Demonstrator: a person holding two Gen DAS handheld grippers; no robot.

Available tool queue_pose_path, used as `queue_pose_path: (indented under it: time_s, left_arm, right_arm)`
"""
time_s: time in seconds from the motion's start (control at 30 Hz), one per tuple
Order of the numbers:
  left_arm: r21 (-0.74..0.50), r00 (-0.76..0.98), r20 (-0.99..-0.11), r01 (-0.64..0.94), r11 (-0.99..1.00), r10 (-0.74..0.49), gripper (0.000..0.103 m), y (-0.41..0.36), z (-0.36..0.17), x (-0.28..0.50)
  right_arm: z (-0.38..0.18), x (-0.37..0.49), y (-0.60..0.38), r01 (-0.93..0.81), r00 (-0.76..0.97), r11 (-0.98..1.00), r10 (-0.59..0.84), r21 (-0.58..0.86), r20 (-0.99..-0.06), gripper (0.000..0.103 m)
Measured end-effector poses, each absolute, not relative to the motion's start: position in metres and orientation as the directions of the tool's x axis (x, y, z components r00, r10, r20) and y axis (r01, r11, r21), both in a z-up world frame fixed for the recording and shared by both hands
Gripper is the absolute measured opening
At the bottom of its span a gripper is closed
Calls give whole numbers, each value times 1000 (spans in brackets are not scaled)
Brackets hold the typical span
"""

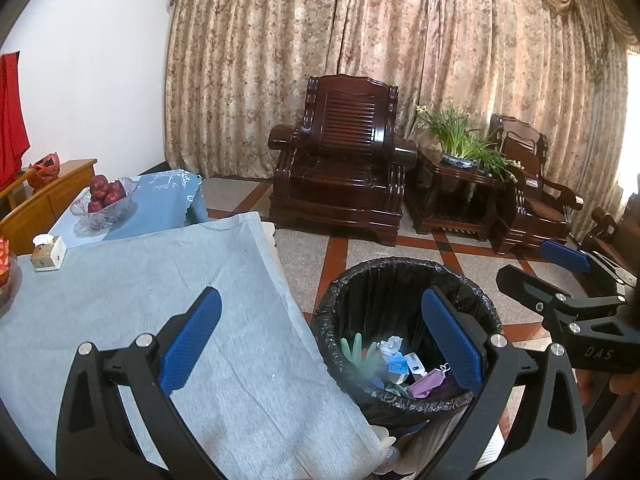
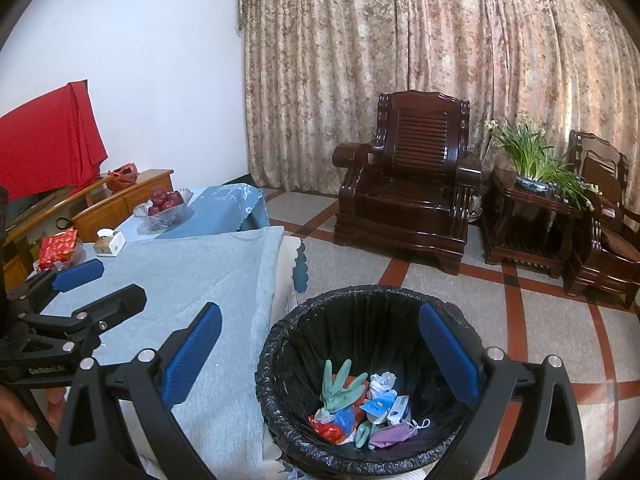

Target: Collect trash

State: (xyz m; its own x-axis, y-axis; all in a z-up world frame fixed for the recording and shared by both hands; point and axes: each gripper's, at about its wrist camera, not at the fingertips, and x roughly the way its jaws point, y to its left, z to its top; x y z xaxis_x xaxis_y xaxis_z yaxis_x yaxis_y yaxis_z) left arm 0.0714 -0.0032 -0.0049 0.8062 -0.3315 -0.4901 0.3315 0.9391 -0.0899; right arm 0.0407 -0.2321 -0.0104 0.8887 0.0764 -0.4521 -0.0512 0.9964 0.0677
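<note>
Hovering over a lined trash bin (image 2: 280, 344) with both grippers empty, seemingly between drops in the trash collection

Both the left gripper (image 1: 320, 344) and the right gripper (image 2: 320, 356) stand spread wide, blue pads well apart, holding and touching nothing; the left one hangs over the near right edge of the grey-clothed bench (image 1: 160, 280) and the bin's rim, the right one over the bin mouth. Inside the black liner lie a green glove (image 2: 338, 386), crumpled white paper (image 2: 382, 382), a purple mask (image 2: 394, 434) and red and blue wrappers (image 2: 334, 426). The near bench cloth looks bare of litter; a tissue box (image 1: 48, 252) sits far left. Judging from this, the next move calls for finding any leftover scrap on the bench, or the task is near done
</note>
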Motion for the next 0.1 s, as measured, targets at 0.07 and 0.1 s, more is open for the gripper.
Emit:
queue_pose_path:
  time_s: [0.07, 0.1]
  left_arm:
    - [-92, 806, -491, 331, 939, -332, 97, -3, -5, 72]
    - [-94, 805, -492, 330, 939, -332, 97, -1, -8, 71]
  right_arm:
    - [-10, 41, -233, -52, 889, 996, 77, 67, -452, 97]
    - [-10, 41, -232, -51, 889, 996, 76, 67, -452, 97]
